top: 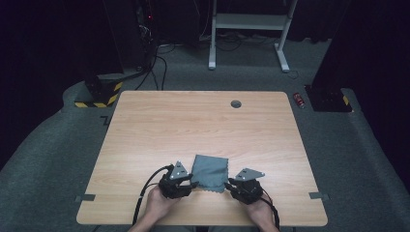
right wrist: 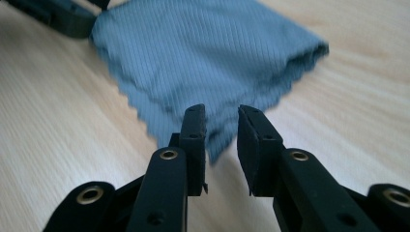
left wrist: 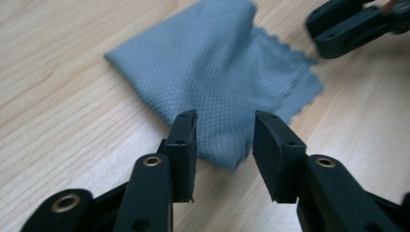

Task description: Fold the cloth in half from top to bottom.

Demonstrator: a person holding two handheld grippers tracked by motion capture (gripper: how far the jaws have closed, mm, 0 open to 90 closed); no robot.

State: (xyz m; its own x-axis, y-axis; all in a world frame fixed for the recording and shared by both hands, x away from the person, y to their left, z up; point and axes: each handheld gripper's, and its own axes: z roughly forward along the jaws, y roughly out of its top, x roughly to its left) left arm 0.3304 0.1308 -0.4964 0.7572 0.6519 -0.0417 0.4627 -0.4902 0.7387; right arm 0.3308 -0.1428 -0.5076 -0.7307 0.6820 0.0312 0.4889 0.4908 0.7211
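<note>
Grey-blue waffle-textured cloth (left wrist: pixel 212 82), black jaws

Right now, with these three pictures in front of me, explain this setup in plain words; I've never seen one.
No robot here: a person at a wooden table holds a hand tool with two black jaws in each hand. The wide picture looks down from above; the left gripper and right gripper show there. The other two pictures come from cameras riding on each tool, looking along its jaws. A folded grey-blue cloth lies on the table. Each tool's jaws stand apart around a cloth corner; neither pinches it.
</note>
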